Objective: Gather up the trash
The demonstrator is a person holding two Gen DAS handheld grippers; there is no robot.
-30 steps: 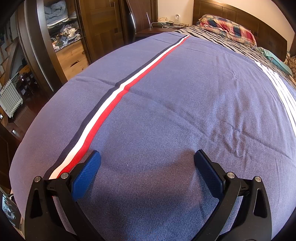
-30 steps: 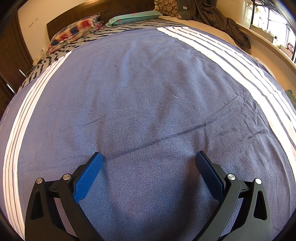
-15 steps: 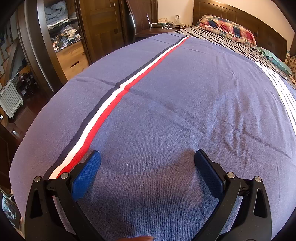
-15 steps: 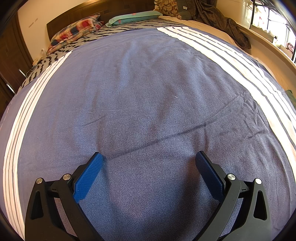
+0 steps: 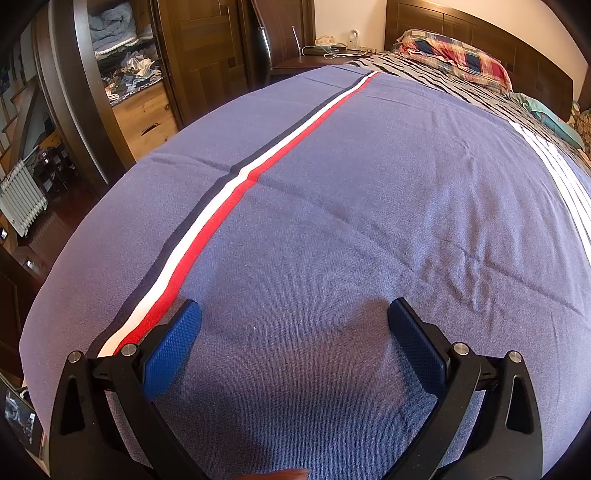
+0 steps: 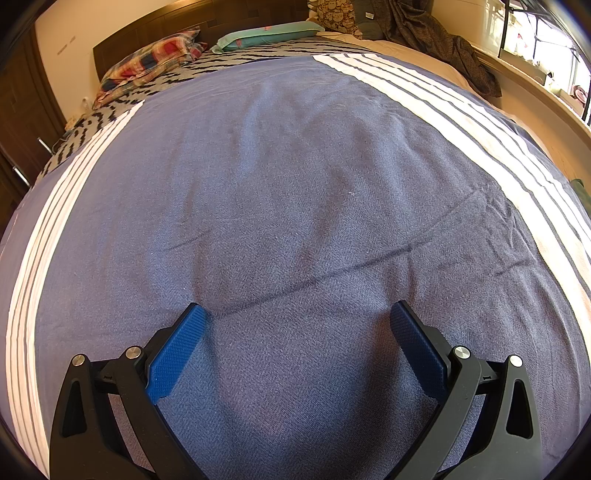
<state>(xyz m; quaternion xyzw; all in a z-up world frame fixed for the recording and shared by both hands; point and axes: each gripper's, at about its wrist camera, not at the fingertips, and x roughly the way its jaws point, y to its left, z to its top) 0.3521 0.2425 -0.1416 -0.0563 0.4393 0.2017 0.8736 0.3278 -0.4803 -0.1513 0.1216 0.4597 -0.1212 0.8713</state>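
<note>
Blue blanket covers the bed and fills both views; landmark for everything below. Left wrist view: red-white-navy stripe runs lengthwise along the blanket's left part; white stripes at its right edge; dark wardrobe stands open beyond the blanket's left edge, clothes piled on its shelves; white radiator farther left of the blanket, on the floor side; plaid pillow past the blanket's far end, against the dark headboard; nightstand with cables at the far left corner.

Right wrist view: same blanket, white striped bands on both sides; faint crease crosses its middle; plaid pillow and teal pillow beyond the far end; dark garment heaped past the far right corner.

Left gripper low over the blanket's near end, blue pads spread wide, nothing between them; right gripper likewise, pads spread wide apart, gripping nothing.

Trash: no piece of it shows on the blanket in either view; can't tell where it is.
</note>
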